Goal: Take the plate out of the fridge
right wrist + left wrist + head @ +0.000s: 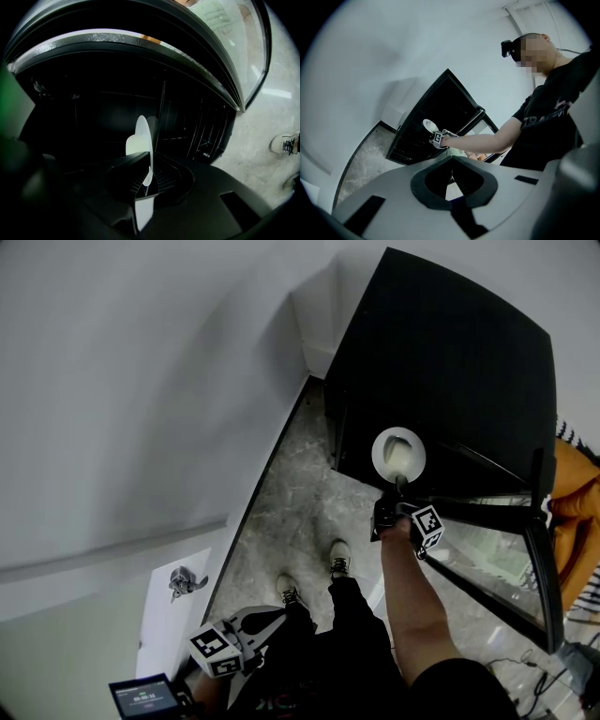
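Observation:
A small white plate (398,454) hangs just in front of the open black fridge (441,362), with my right gripper (398,489) shut on its lower rim. In the right gripper view the plate (143,136) stands edge-on between the pads of my right gripper (149,176), against the fridge's dark interior (93,117). My left gripper (270,615) is low beside the person's legs, far from the fridge. In its own view my left gripper (453,159) has its fingertips together with nothing between them, and the plate (430,125) shows far ahead.
The fridge's glass door (497,549) swings open on the right, beside the person's outstretched arm. A white wall (141,381) runs along the left of the grey stone floor (291,502). Something orange (574,512) lies at the far right. A small screen (145,697) sits at the bottom left.

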### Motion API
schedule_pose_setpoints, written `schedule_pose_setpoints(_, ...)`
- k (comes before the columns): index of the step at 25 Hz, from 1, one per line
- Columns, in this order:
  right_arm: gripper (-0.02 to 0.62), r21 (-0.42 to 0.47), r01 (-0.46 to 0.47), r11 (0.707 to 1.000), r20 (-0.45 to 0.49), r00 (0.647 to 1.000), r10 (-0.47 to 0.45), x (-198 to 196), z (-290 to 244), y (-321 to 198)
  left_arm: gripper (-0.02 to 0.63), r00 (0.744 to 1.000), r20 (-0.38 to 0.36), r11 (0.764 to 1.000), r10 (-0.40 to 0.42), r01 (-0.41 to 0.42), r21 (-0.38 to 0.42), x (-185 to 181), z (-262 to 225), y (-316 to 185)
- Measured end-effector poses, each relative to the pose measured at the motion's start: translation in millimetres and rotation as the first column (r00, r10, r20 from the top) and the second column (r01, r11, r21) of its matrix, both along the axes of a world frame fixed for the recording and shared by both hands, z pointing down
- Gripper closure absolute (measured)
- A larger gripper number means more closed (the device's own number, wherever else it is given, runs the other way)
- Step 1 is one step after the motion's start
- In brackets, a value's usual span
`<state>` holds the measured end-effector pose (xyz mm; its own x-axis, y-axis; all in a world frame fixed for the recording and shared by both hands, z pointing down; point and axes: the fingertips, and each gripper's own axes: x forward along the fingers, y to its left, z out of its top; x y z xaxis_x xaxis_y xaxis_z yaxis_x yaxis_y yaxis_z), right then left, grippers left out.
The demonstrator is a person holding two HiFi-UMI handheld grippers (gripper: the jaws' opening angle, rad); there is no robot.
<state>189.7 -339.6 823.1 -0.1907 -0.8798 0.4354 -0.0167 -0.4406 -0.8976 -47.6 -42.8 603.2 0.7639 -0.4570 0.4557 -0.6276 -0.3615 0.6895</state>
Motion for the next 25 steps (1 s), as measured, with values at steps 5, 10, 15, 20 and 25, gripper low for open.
schedule_pose_setpoints(5,0.574,0.039,0.027,0.999,-0.026,0.999,-0.026,1,-9,-3,0.601,1.000,0.001,1.000,-0.005,0.005,0.007,-2,-1,0)
schedule_pose_setpoints(10,0.577,0.067,0.052,0.996,-0.047,0.998,-0.049,2,-15,-4,0.601,1.000,-0.004,1.000,0.003,-0.003,0.022,-2,-4,4)
schedule_pose_setpoints(15,0.577,0.084,0.064,0.994,-0.059,0.996,-0.060,3,-14,2,0.601,1.000,-0.004,1.000,0.002,-0.002,0.029,-6,-5,6)
schedule_pose_setpoints(20,0.577,0.120,0.079,0.990,-0.060,0.996,-0.072,4,-16,14,0.601,1.000,-0.003,0.999,-0.002,0.002,0.040,-12,-4,10)
schedule_pose_setpoints(25,0.577,0.133,0.092,0.987,-0.036,0.996,-0.087,-10,-51,35,0.601,0.998,-0.056,0.996,-0.004,0.009,0.085,-16,-14,8)
